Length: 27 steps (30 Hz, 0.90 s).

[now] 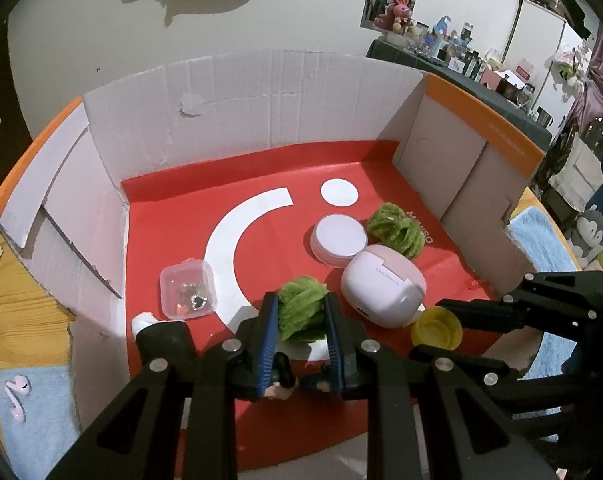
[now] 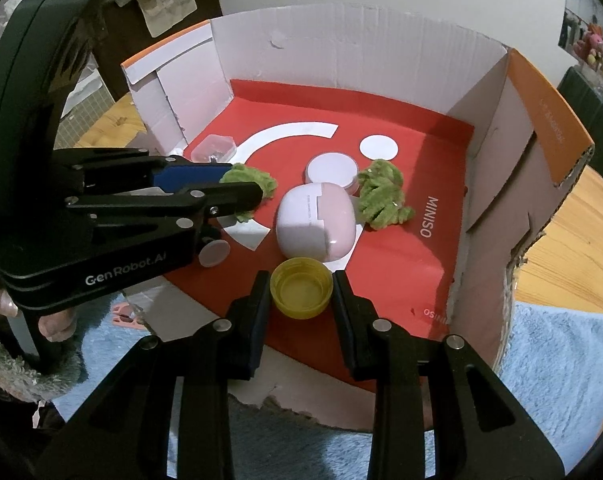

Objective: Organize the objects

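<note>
- Green and fuzzy, the near pompom (image 1: 301,306) sits pinched between the blue pads of the left hand-held gripper (image 1: 301,312), low over the red liner (image 1: 173,208) of the cardboard box (image 1: 229,96)
- Soft yarn like this looks light and squashy; it should give under the pads, so a grip across its middle seems safest, as loose strands at the edge could slip out
- Yellow bottle cap (image 2: 301,288) lies open side up between the fingers of the right hand-held gripper (image 2: 301,292), which close on its rim at the box's near edge
- Stiff, smooth plastic of that kind is probably slippery, so opposite sides of the rim are the place to hold
- Inside the box rest a second green pompom (image 2: 383,196), a pink earbud case (image 2: 315,224), a round white tin (image 2: 331,170) and a clear little box of charms (image 1: 187,290)
- Pink earbuds (image 1: 17,396) lie outside on a blue towel (image 1: 41,420) on the wooden desk (image 1: 17,312)
</note>
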Tool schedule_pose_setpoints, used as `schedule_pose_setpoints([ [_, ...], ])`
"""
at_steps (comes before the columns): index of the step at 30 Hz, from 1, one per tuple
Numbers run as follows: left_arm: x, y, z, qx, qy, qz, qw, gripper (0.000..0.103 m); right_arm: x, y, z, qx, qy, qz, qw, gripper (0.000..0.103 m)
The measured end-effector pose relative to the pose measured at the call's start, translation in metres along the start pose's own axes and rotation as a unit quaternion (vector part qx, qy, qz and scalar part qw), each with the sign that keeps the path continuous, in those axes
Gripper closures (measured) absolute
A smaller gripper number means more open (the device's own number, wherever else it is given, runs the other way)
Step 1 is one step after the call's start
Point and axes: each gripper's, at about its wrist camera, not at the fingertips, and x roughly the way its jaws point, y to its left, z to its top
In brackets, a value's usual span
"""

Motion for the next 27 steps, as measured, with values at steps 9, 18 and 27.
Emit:
schedule_pose_setpoints([
  [9, -0.006, -0.001, -0.002, 0.001, -0.01, 0.004, 0.9999, 0.067, -0.005, 0.002, 0.0, -0.001, -0.008, 0.006, 1.0, 0.073],
  [18, -0.018, 0.0, -0.006, -0.004, -0.022, 0.01, 0.9997, 0.058, -0.009, 0.003, -0.004, 0.003, -0.012, 0.002, 1.0, 0.072],
  [27, -0.03, 0.001, -0.014, -0.013, -0.029, 0.009, 0.9994, 0.053, -0.018, 0.004, -0.008, 0.005, -0.022, 0.005, 1.0, 0.049],
])
